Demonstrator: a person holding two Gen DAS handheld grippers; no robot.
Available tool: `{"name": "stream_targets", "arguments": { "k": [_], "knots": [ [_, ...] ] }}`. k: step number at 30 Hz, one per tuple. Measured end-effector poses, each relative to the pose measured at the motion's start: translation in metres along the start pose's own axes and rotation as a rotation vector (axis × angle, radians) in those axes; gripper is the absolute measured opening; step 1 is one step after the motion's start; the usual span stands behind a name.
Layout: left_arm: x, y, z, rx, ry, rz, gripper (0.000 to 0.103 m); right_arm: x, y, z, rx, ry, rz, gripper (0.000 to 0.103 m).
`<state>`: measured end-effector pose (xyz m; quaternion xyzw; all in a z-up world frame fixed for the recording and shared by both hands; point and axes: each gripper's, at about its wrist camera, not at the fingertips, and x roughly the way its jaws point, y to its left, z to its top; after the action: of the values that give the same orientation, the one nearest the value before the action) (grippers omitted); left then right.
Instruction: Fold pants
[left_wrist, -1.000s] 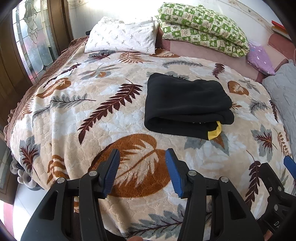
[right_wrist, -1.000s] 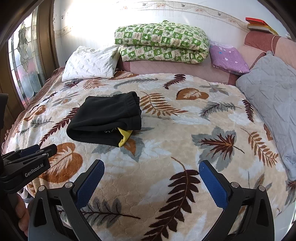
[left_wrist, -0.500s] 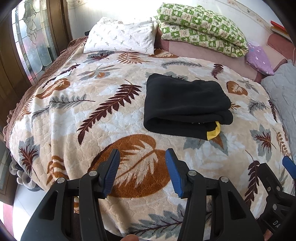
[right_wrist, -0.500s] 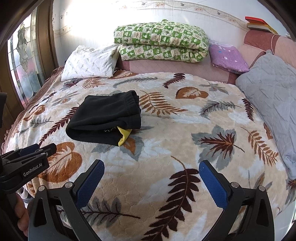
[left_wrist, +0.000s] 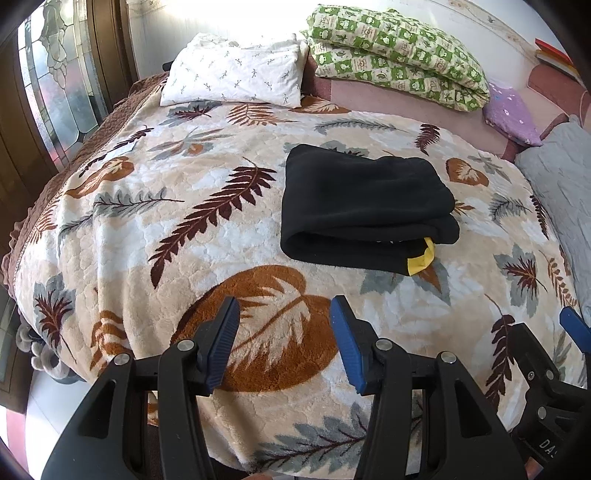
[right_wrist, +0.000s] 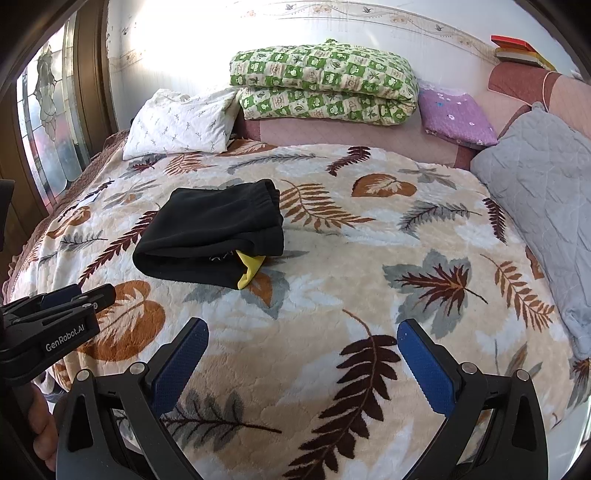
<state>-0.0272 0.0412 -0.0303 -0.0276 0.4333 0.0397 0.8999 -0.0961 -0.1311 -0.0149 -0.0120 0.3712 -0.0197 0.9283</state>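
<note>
We note the black fleece pants (left_wrist: 364, 201) (right_wrist: 212, 230) lying folded into a thick, roughly rectangular bundle on the leaf-patterned plush blanket (left_wrist: 207, 236) (right_wrist: 369, 266), about mid-bed and well apart from the pillows at the head. The rounded fold faces the left and near side, the layered open edges face right, and in the right wrist view the gathered elastic waistband sits on top at the bundle's right end. We record a small yellow patch of fabric (left_wrist: 421, 260) (right_wrist: 249, 271) poking out from between the layers at the near right corner.
</note>
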Motion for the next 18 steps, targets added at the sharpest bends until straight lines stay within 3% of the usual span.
{"name": "stream_targets", "arguments": {
  "k": [14,18],
  "knots": [
    [0.0008,-0.0001,0.0014,0.007,-0.005,-0.001,0.050,0.0021,-0.0014,0.0005,0.002,0.005,-0.002,0.103],
    [-0.0025,-0.0006,0.0021,0.017,-0.053,0.018,0.056,0.0023,-0.0015,0.0001,-0.002,0.007,-0.004,0.103]
  ]
}}
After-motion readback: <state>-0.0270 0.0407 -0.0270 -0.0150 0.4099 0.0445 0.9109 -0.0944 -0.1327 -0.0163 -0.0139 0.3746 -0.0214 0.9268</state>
